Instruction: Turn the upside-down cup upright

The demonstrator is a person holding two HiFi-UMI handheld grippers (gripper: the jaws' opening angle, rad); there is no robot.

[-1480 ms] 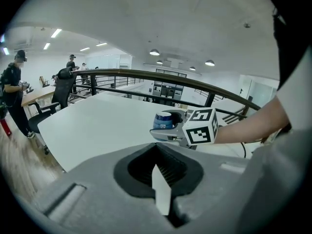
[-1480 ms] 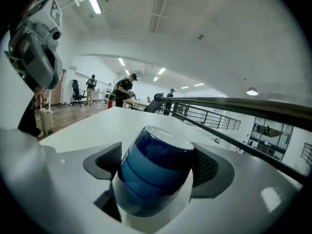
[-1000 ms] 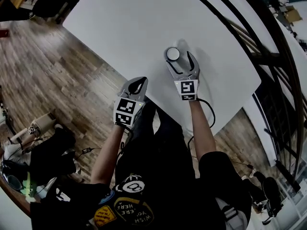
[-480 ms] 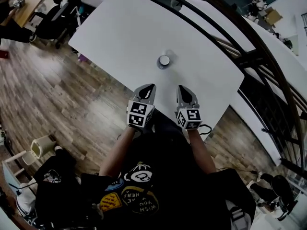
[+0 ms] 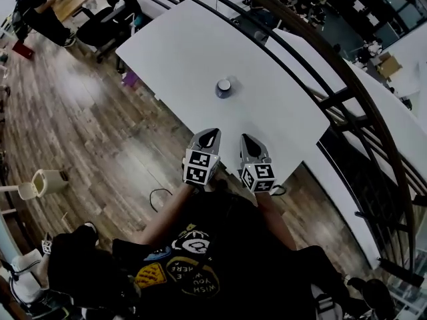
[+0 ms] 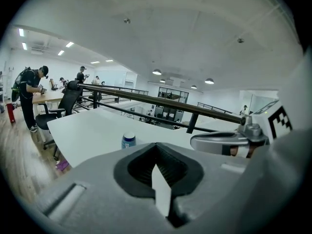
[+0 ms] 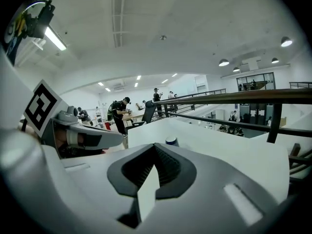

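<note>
A small blue cup [image 5: 224, 87] with a pale top stands alone near the middle of the white table [image 5: 175, 42]. It is small in the left gripper view [image 6: 128, 140] and the right gripper view [image 7: 170, 141], and I cannot tell which end is up. My left gripper [image 5: 212, 133] and right gripper [image 5: 245, 139] hover side by side at the table's near edge, well short of the cup. Both are shut with nothing between the jaws. Each gripper view shows its own jaws closed [image 6: 156, 146] [image 7: 156, 147] and the other gripper beside it.
A dark railing [image 5: 313, 52] runs along the table's far and right sides. Wooden floor [image 5: 73, 125] lies to the left, with a small bin [image 5: 41, 181]. Office chairs [image 5: 110, 12] and people at a desk [image 6: 30, 94] are beyond the table's far end.
The right gripper was open around the cup; it has let go, shut and drawn back. Both grippers have pulled back toward the body and risen. The cup stays on the table.
</note>
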